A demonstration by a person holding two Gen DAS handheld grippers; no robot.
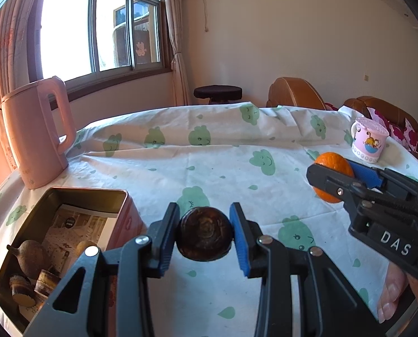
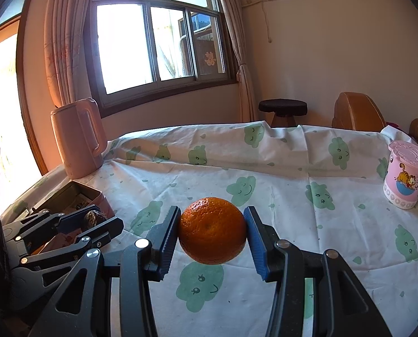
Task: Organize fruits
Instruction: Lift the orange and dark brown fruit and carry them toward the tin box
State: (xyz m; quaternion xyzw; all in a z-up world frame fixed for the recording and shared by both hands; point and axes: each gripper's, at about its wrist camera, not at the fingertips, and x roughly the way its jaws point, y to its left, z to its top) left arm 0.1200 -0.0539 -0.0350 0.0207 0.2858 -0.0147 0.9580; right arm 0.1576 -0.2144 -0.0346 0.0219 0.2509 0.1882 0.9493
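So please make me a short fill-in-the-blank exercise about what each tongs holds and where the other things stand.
1. The right tongs are shut on an ____.
2. The left tongs grip a dark brown round fruit above the ____ tablecloth.
3. The pink kettle stands behind the open ____.
4. The cartoon cup wears a ____ lid.

Missing words: orange; cloud-patterned; tin; pink
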